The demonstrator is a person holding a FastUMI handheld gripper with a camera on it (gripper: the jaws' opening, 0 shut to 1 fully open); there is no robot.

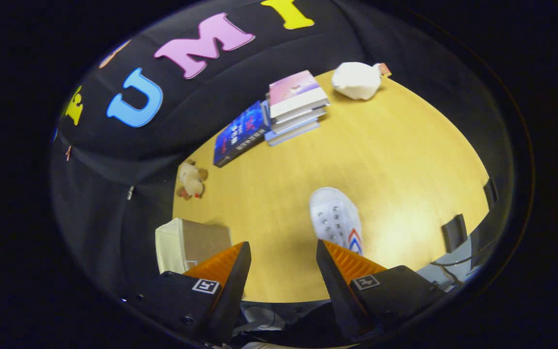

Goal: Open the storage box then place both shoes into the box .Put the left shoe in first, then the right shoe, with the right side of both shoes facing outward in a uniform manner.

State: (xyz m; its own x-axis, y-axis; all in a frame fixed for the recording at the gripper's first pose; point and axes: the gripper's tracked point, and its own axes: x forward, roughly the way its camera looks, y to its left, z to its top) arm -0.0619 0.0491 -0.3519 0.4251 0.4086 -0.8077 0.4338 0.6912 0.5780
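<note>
White shoe (337, 220) lay on the wooden surface (395, 160) just ahead of your tool's (283, 252) right finger, toe pointing away. Your tool hung released, fingers spread and grasping nothing. The storage box (187, 245) sat just beyond the left finger; I couldn't tell whether it was opened. By my reading, this shoe wasn't yet boxed; I saw just the one

Tool (283, 249) with two ribbed wedge fingers on black blocks, each with a square marker tag and screws
</note>
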